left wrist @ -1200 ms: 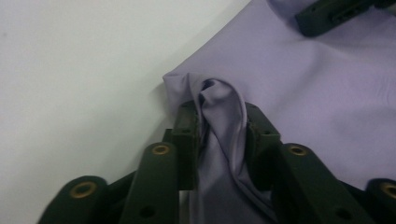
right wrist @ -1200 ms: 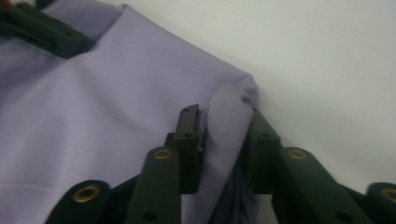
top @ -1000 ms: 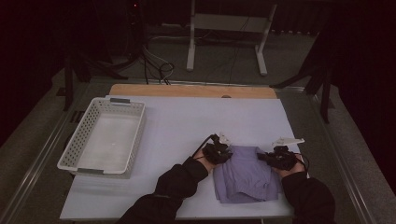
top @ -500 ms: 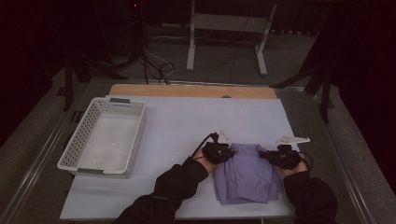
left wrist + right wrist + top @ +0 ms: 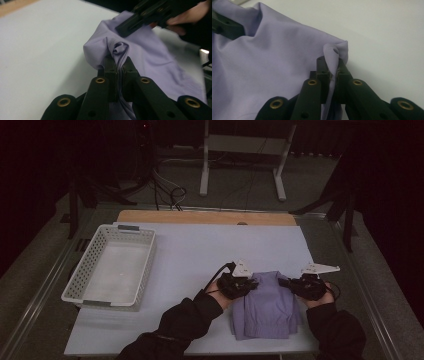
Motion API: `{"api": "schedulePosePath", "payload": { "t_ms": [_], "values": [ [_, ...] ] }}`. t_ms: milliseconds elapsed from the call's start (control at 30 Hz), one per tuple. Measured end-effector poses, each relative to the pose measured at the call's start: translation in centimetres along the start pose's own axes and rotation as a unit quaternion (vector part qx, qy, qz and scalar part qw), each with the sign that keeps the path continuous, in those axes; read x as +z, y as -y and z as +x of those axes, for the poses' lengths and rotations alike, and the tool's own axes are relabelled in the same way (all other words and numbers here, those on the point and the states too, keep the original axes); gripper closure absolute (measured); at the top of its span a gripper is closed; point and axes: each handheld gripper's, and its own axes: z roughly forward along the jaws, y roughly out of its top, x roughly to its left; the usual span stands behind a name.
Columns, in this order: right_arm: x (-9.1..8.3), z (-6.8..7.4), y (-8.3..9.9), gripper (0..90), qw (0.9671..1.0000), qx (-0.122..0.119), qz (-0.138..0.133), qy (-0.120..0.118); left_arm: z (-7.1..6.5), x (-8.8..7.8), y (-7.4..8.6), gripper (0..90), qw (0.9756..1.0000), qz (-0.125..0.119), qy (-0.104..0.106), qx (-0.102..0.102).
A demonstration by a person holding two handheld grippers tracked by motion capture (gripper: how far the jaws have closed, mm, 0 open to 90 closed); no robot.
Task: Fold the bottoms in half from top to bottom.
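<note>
Dark floor and cable clutter surround the white table (image 5: 190, 255); I take the white basket (image 5: 111, 267) as my landmark. 1 lilac garment (image 5: 267, 306) lies well to the right of the basket, near the table's front edge.

I have the left gripper (image 5: 245, 284) clenched on the garment's far-left corner; in the left gripper view the jaws pinch a bunched fold of cloth (image 5: 117, 53). The right gripper (image 5: 296, 286) is likewise clamped on the far-right corner, cloth (image 5: 335, 53) wedged between its jaws.

Risk, in my judgement: each grip holds only a thin fold, so an uneven lift or outward pull could slip 1 corner free and collapse the fold.

Orientation: the garment's long axis runs front to back, parallel to the basket's long side, with the gripped edge pointing away from me.
</note>
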Motion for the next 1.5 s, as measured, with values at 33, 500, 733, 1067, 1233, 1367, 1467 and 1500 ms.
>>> {"api": "schedulePosePath", "payload": {
  "t_ms": [33, 500, 733, 1067, 1233, 1367, 1467, 1500],
  "values": [
    [-0.3, 0.2, -0.3, 85.5, 1.0000, -0.002, -0.008, -0.003, -0.3, -0.5, -0.2, 86.0, 1.0000, -0.006, -0.002, 0.004],
    [-1.6, 3.3, -4.4, 85.5, 0.9965, -0.042, -0.059, -0.041, -0.8, -6.1, -0.4, 86.0, 0.9986, -0.043, -0.029, 0.007],
    [-1.3, 5.4, -5.8, 85.4, 0.9933, -0.061, -0.073, -0.065, 0.4, -9.7, 1.0, 86.0, 0.9969, -0.057, -0.053, -0.011],
    [2.4, 5.9, -6.6, 85.3, 0.9939, -0.054, -0.062, -0.073, 3.4, -11.0, 2.6, 85.7, 0.9945, -0.050, -0.072, -0.056],
    [4.9, 5.2, -6.9, 85.2, 0.9962, -0.044, -0.046, -0.060, 5.7, -10.2, 3.1, 85.6, 0.9926, -0.047, -0.075, -0.084],
    [6.5, 4.2, -7.1, 85.0, 0.9976, -0.035, -0.035, -0.048, 7.8, -9.0, 3.5, 85.2, 0.9893, -0.046, -0.076, -0.116],
    [7.6, 3.3, -7.2, 84.8, 0.9984, -0.022, -0.028, -0.043, 9.5, -7.9, 4.0, 84.5, 0.9860, -0.045, -0.085, -0.136],
    [8.0, 3.0, -7.2, 84.7, 0.9987, -0.019, -0.027, -0.039, 9.9, -7.6, 4.1, 84.5, 0.9851, -0.044, -0.086, -0.142]
  ]
}}
